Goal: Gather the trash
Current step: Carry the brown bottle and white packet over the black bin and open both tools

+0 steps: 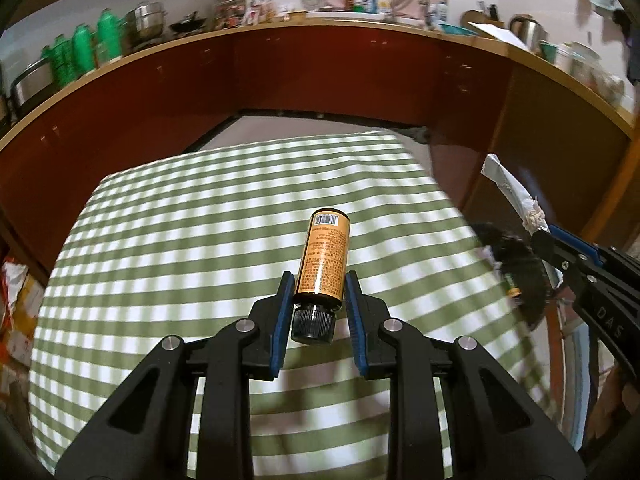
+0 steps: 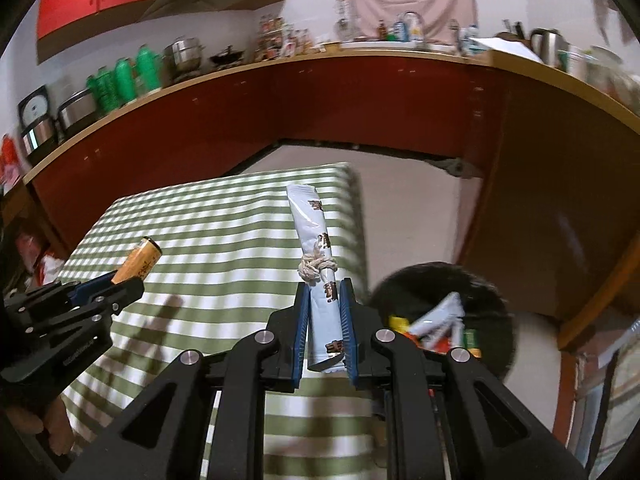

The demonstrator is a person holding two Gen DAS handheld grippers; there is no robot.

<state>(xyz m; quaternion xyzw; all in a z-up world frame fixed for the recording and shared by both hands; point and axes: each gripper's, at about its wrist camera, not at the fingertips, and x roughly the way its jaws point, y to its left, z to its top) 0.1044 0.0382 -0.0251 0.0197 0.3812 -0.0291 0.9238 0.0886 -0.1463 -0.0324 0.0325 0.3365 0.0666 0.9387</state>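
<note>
A table under a green-and-white checked cloth (image 1: 200, 240) fills the foreground, with red-brown kitchen cabinets (image 1: 320, 72) curving behind it and a counter crowded with green bottles (image 1: 80, 52), a steel pot (image 1: 146, 20) and a kettle (image 1: 528, 30). Off the table's right edge sits a dark round bin (image 2: 440, 304); it is blurred, but light wrappers and red and yellow scraps show inside.

The left gripper (image 1: 320, 300) pinches an orange bottle (image 1: 326, 256) with a black ribbed cap, its blue pads pressed on the lower body just above the cap. The bottle points away from the camera, barcode end farthest, held above the cloth.

The right gripper (image 2: 325, 312) is clamped on a rolled pale-blue wrapper (image 2: 316, 264) tied with white string; the knot sits just past the fingertips and the roll sticks out over the table's right side, to the left of the bin.
</note>
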